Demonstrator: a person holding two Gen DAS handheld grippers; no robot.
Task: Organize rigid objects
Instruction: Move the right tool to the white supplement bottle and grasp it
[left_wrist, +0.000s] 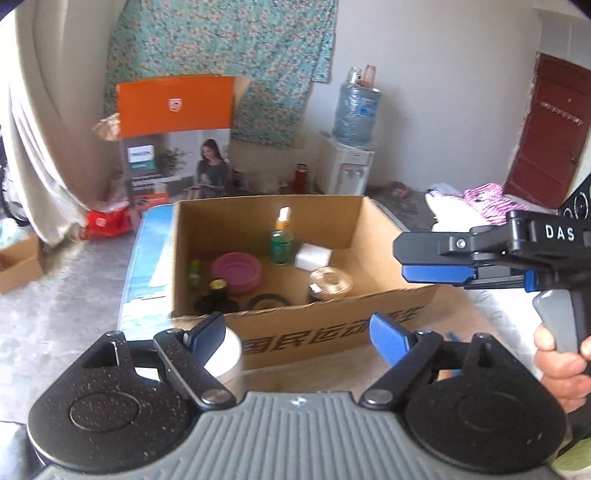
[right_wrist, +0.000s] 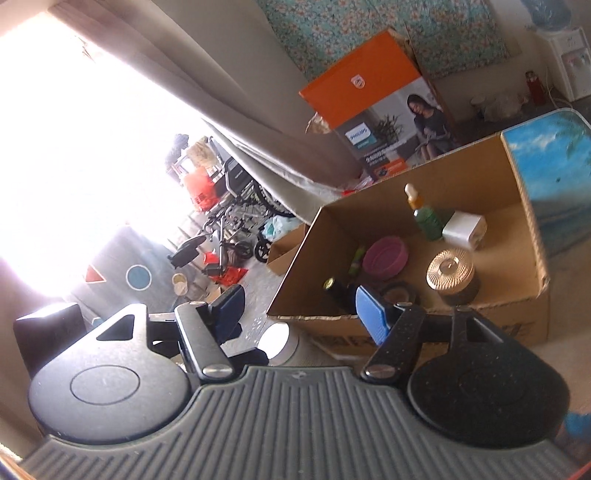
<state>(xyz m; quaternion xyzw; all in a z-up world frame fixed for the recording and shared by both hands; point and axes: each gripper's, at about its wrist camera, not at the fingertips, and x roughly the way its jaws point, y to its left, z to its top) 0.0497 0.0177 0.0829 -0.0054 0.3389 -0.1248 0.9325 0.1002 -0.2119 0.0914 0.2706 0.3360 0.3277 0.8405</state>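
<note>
An open cardboard box (left_wrist: 332, 325) stands on a table printed with a sea picture (left_wrist: 147, 266). Inside it are a green dropper bottle (left_wrist: 281, 243), a pink bowl (left_wrist: 236, 271), a white cube (left_wrist: 313, 256), a gold-lidded jar (left_wrist: 330, 282), a dark bottle with a gold cap (left_wrist: 216, 295) and a black ring (left_wrist: 267, 301). A white round jar (left_wrist: 227, 354) sits outside the box's front wall, just beside the left finger of my left gripper (left_wrist: 297, 328), which is open and holds nothing. My right gripper (right_wrist: 300, 299) is open and bare too, above that white jar (right_wrist: 277, 338) at the box's (right_wrist: 472, 173) near corner.
A person's hand (left_wrist: 557, 350) holds the right gripper (left_wrist: 400, 260) over the box's right side. An orange appliance carton (left_wrist: 173, 107), a water dispenser (left_wrist: 345, 166) and a red door (left_wrist: 546, 136) stand behind. A small carton (left_wrist: 18, 262) lies on the floor, and a wheelchair (right_wrist: 236, 206) stands by the bright window.
</note>
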